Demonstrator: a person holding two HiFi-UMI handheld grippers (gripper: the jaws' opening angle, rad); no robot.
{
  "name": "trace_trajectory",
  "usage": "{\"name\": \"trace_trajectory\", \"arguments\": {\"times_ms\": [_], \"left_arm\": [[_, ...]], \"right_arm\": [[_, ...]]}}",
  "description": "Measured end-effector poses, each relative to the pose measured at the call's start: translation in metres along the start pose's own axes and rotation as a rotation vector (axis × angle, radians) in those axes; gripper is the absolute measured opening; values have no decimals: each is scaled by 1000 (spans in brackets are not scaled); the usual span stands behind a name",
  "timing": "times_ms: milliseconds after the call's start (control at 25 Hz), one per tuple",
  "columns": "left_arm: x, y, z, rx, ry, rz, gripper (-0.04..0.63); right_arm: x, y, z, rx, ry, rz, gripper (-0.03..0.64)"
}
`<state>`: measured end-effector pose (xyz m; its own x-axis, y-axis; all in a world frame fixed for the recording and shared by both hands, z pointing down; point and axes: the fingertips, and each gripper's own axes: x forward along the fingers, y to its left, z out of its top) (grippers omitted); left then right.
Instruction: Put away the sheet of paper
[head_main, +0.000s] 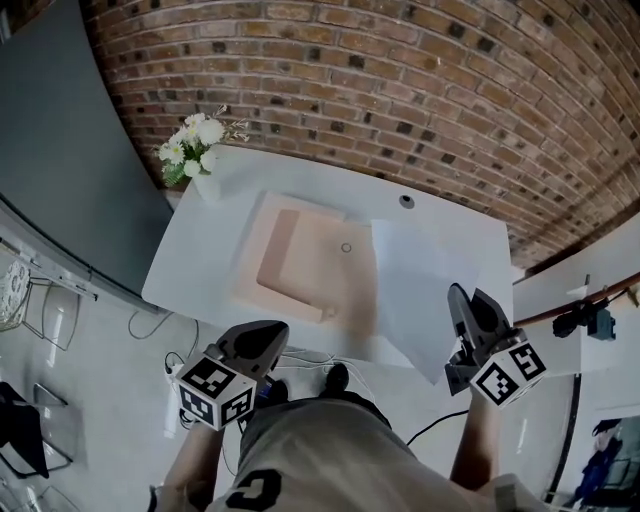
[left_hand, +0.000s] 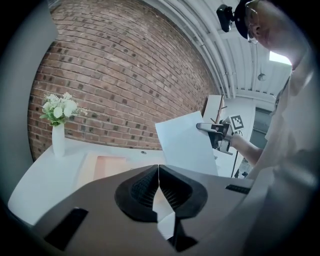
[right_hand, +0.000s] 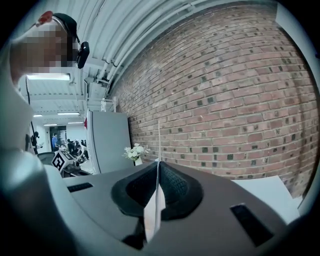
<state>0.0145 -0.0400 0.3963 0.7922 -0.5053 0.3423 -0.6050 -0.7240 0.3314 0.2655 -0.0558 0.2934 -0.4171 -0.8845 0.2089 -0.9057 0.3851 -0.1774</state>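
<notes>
Brickwork (head_main: 420, 90) rises behind the white rectangular counter (head_main: 195, 260) in front of you. A pale pink flat rectangular tray (head_main: 310, 265) lies on the counter's middle, well apart from either of your grippers.

The white sheet of paper (head_main: 420, 285) is to the right of that tray, lifted off the counter and standing tilted in the air. In the head view its lower corner reaches past the near edge. Your right gripper (head_main: 460, 300) holds it by its right side. The right gripper view shows the fingers (right_hand: 172, 182) pinching the sheet edge-on.

Your left gripper (head_main: 264, 338) hangs below the counter's near edge, just short of the tray. Its fingers (left_hand: 145, 187) are pressed together at the tips with nothing between them.

A small white vase of white flowers (head_main: 205, 180) stands at the counter's far left corner.
</notes>
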Motion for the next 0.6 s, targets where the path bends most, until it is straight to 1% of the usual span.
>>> {"name": "trace_trajectory", "arguments": {"times_ms": [120, 320, 400, 600], "left_arm": [[7, -2, -1, -6, 10, 17, 17], [12, 0, -2, -13, 21, 40, 18], [13, 2, -4, -11, 26, 45, 18], [16, 4, -5, -19, 31, 39, 17]], "right_arm": [[0, -18, -3, 18, 10, -5, 23], [2, -34, -7, 40, 16, -14, 23], [3, -36, -12, 67, 27, -19, 23], [9, -32, -22, 120, 51, 9, 23]]}}
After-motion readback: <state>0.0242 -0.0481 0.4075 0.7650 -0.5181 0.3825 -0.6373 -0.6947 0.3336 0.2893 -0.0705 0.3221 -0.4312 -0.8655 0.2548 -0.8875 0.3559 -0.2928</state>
